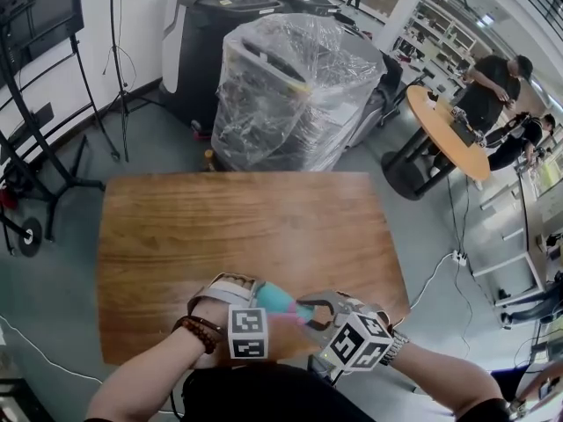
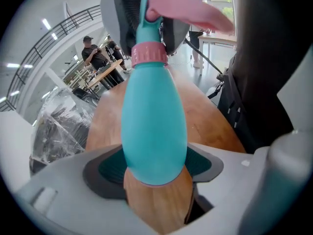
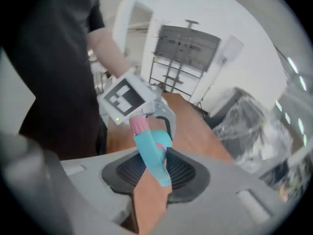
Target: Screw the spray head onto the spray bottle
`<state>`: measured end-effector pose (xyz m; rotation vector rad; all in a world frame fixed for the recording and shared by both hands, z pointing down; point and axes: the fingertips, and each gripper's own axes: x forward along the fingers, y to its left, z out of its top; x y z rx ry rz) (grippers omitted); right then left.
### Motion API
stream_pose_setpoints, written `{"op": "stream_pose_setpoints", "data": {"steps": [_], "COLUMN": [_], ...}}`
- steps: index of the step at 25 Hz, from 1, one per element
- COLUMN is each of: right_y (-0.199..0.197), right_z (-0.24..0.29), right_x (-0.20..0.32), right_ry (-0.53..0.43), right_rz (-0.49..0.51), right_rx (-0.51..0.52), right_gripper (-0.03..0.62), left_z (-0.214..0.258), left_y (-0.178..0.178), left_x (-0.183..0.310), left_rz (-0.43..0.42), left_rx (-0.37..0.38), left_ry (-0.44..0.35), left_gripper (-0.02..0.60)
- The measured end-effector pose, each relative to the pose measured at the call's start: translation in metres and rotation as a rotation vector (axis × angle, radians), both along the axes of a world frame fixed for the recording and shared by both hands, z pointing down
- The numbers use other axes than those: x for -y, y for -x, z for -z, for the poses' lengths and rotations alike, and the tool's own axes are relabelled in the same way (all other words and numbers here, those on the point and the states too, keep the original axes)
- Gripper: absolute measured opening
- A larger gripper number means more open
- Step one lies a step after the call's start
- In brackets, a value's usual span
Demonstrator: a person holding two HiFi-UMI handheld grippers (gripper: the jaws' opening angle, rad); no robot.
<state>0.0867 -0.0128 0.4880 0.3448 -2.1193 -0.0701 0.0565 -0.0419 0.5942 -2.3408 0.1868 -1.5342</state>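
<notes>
Near the front edge of the wooden table [image 1: 246, 227], my two grippers meet over a teal spray bottle [image 1: 274, 299]. My left gripper [image 2: 154, 173] is shut on the bottle's wide body [image 2: 154, 116], which points away from it. A pink collar [image 2: 148, 54] sits at the bottle's neck, with the teal spray head [image 2: 145, 28] and its pink trigger [image 2: 188, 11] beyond. My right gripper [image 3: 154, 173] is shut on the spray head [image 3: 152, 155], whose pink collar [image 3: 139, 124] faces the left gripper's marker cube [image 3: 128, 97]. In the head view my right gripper [image 1: 310, 315] meets the bottle from the right.
A plastic-wrapped machine [image 1: 295, 86] and dark bins stand beyond the table's far edge. At the right is a round orange table [image 1: 449, 134] with people by it. A black wheeled stand [image 1: 35, 148] is at the left. The holder's dark clothing is close against the front edge.
</notes>
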Motion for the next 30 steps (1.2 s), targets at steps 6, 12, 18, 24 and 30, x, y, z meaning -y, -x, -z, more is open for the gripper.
{"op": "stream_pose_setpoints", "data": {"steps": [6, 12, 18, 24, 30], "right_y": [-0.015, -0.021, -0.016, -0.026, -0.050], "right_z": [-0.014, -0.024, -0.008, 0.017, 0.027], "right_x": [0.026, 0.030, 0.033, 0.041, 0.045], "right_ry": [0.522, 0.780, 0.560, 0.395, 0.314], "right_rz": [-0.679, -0.953, -0.771, -0.697, -0.740], "right_rx": [0.290, 0.473, 0.401, 0.424, 0.449], "right_gripper": [0.115, 0.115, 0.175, 0.219, 0.219], "left_z": [-0.008, -0.011, -0.020, -0.021, -0.025], "left_y": [0.004, 0.007, -0.002, -0.009, -0.011], "left_x": [0.014, 0.023, 0.019, 0.033, 0.062], "left_rz": [0.117, 0.173, 0.235, 0.347, 0.504], "left_rx": [0.022, 0.062, -0.055, -0.216, -0.431], "left_ry": [-0.098, -0.202, -0.069, 0.054, 0.194], "left_gripper": [0.383, 0.383, 0.387, 0.388, 0.393]}}
